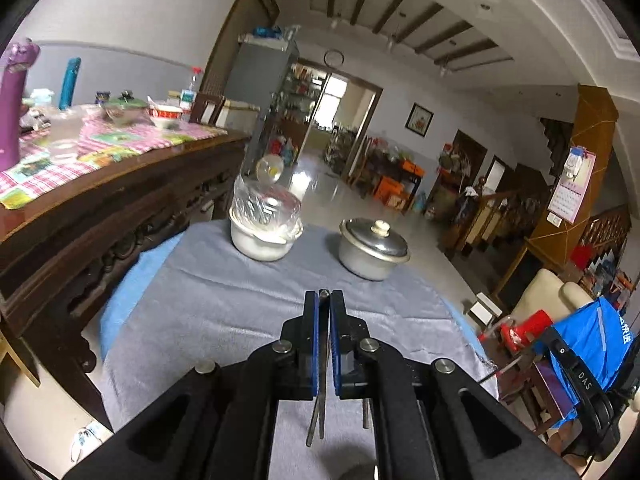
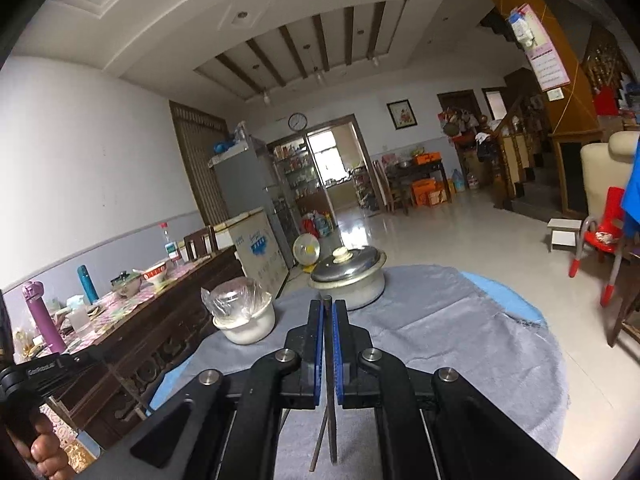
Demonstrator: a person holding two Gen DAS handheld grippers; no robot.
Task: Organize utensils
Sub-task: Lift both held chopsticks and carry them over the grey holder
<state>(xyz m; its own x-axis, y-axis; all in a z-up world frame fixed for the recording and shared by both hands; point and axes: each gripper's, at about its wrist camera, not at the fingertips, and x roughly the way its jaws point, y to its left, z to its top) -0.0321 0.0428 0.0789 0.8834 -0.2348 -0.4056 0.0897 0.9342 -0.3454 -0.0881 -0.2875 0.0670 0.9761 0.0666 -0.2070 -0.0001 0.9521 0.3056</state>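
Observation:
My left gripper (image 1: pixel 324 294) is shut on thin metal utensils (image 1: pixel 318 412). Their slim stems run down between the blue pads and a tip shows at the top. What kind of utensil they are I cannot tell. My right gripper (image 2: pixel 328 302) is also shut, on a dark flat metal utensil (image 2: pixel 332 424) with a thin rod beside it. Both grippers hang above a round table under a grey cloth (image 1: pixel 216 312) (image 2: pixel 460 340). Beyond the fingertips stand a white bowl covered in plastic wrap (image 1: pixel 262 236) (image 2: pixel 245 318) and a lidded metal pot (image 1: pixel 374 250) (image 2: pixel 347 278).
A dark wooden sideboard (image 1: pixel 100 208) (image 2: pixel 160 320) runs along the left with bottles, bowls and a checked cloth on top. A red child's chair (image 2: pixel 604 236) and a blue cloth (image 1: pixel 592 340) are to the right. Tiled floor lies behind the table. A person's fingers (image 2: pixel 42 454) hold the other gripper's handle.

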